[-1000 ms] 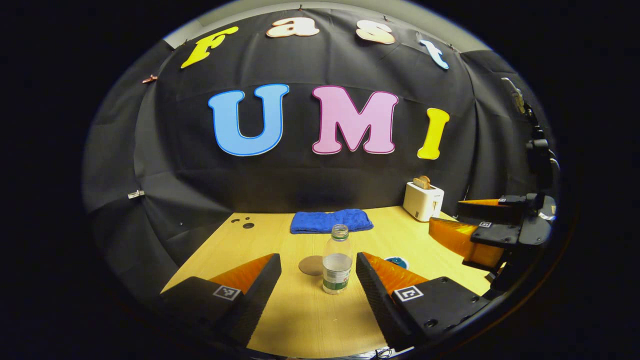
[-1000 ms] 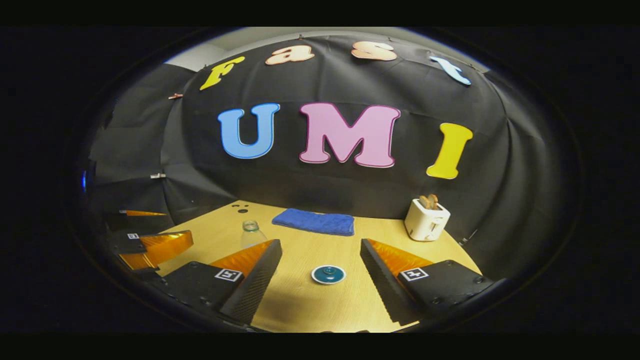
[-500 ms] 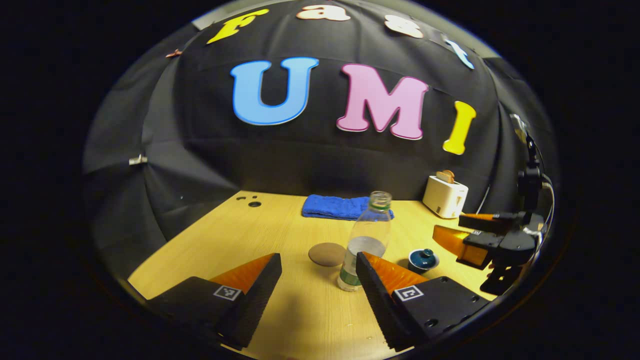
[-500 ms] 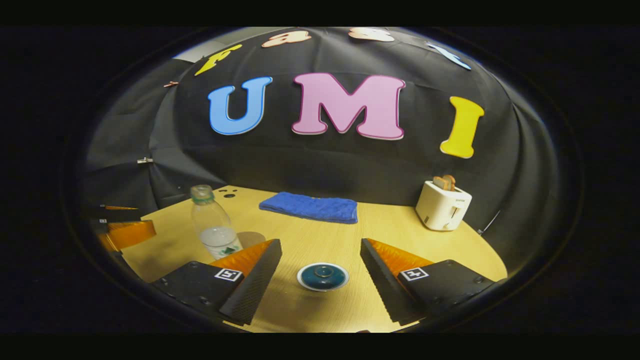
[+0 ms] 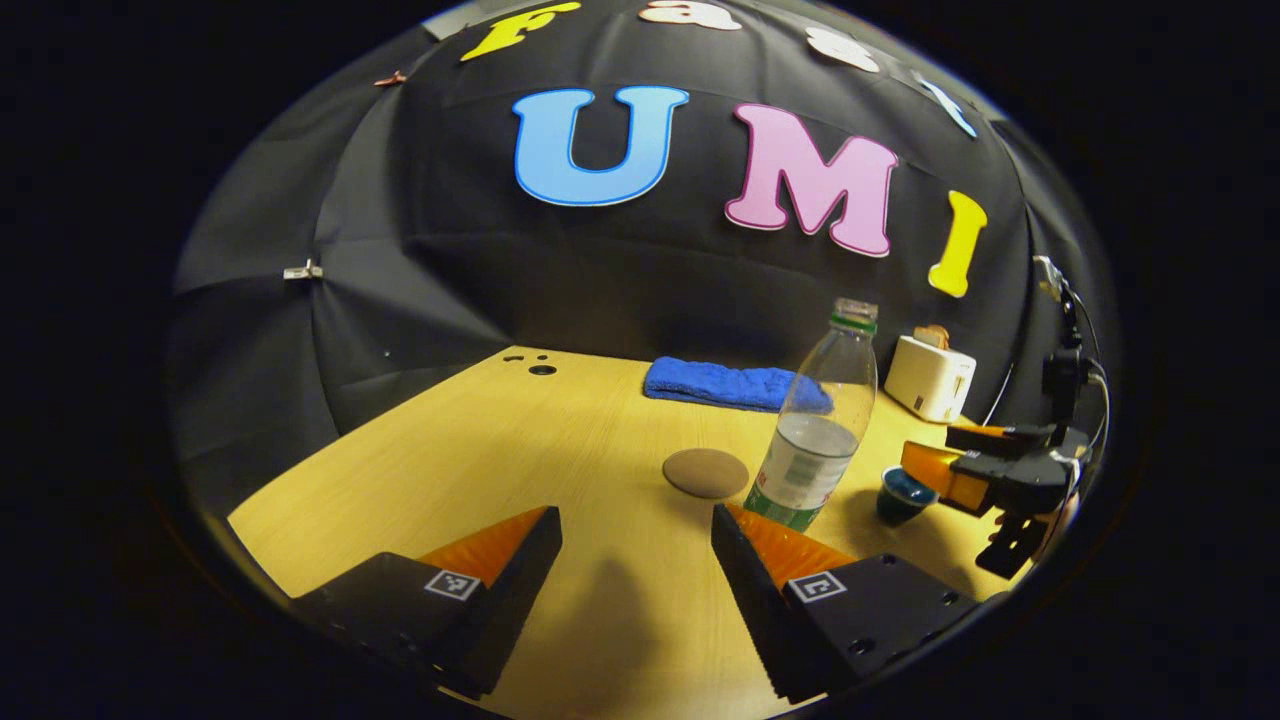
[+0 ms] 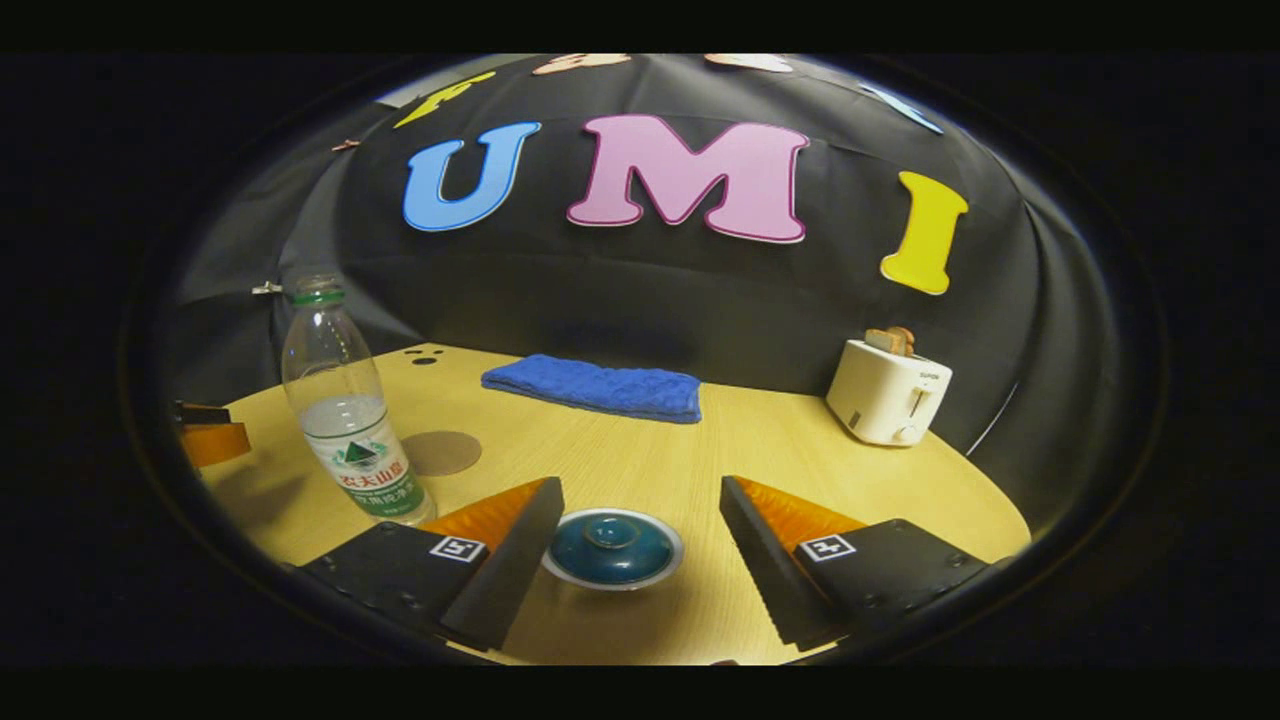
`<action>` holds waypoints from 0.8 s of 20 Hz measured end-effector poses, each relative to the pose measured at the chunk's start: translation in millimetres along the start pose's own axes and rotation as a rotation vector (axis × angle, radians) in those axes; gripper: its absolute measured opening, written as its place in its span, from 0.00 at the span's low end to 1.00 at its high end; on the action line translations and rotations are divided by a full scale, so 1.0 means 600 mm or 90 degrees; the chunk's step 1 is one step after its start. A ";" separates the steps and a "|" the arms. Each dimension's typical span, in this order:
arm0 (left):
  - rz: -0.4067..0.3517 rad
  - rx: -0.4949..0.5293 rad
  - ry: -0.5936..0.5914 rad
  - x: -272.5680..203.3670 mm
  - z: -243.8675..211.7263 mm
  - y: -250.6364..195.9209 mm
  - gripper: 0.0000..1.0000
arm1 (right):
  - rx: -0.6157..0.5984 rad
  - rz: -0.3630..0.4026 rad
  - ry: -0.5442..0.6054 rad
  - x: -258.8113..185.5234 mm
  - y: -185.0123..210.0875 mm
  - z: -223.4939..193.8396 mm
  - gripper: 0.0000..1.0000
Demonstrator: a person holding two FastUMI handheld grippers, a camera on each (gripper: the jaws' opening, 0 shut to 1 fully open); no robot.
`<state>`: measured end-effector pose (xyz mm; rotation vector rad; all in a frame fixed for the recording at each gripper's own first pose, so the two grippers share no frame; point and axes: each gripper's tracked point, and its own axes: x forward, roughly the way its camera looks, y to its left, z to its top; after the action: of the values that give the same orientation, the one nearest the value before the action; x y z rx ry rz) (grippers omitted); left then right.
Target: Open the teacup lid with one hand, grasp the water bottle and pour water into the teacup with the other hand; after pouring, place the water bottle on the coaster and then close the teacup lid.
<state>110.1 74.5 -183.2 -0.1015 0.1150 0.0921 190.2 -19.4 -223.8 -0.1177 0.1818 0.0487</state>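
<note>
water bottle (image 5: 818, 430) base hidden behind left gripper's finger, teacup (image 5: 903, 494) partly covered by right gripper (image 5: 975, 462)

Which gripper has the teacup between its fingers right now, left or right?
The right gripper: the lidded teacup sits between its open fingers. The left gripper is open too, with the water bottle ahead, off to one side.

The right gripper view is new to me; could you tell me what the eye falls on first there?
First the dark teal teacup lid, still on the teacup, sitting between the right tongs, which stand open around it. To its left a clear water bottle, uncapped and partly full, stands upright on the wooden table by a round coaster. Farther back lie a blue towel and a white toaster.
</note>
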 end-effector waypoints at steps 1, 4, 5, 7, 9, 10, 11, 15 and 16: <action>-0.002 0.001 0.001 -0.001 -0.003 -0.002 0.95 | 0.010 0.008 0.011 0.003 0.007 -0.010 0.93; -0.015 -0.008 0.002 -0.003 -0.005 -0.017 0.95 | 0.003 0.008 0.017 0.006 0.012 -0.017 0.75; -0.018 -0.008 0.003 -0.002 -0.008 -0.021 0.96 | 0.001 0.011 0.016 0.007 0.016 -0.018 0.73; -0.022 -0.006 0.003 0.003 -0.008 -0.026 0.96 | 0.009 0.013 0.024 0.009 0.017 -0.024 0.69; -0.026 0.005 -0.002 0.004 -0.002 -0.031 0.96 | 0.012 0.012 0.040 0.011 0.015 -0.033 0.64; -0.029 0.021 -0.011 0.004 0.004 -0.034 0.96 | 0.015 0.013 0.038 0.012 0.015 -0.030 0.64; -0.031 0.036 -0.018 0.005 0.008 -0.036 0.96 | 0.018 0.013 0.039 0.013 0.013 -0.030 0.64; -0.044 0.030 -0.013 0.008 0.006 -0.044 0.95 | 0.043 0.028 0.051 0.017 0.020 -0.031 0.63; -0.044 0.023 -0.013 0.007 0.007 -0.045 0.95 | 0.043 0.034 0.056 0.021 0.021 -0.030 0.61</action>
<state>117.6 48.6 -176.9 -0.0678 0.0922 0.0228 198.4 -8.7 -244.9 -0.0474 0.2745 0.0897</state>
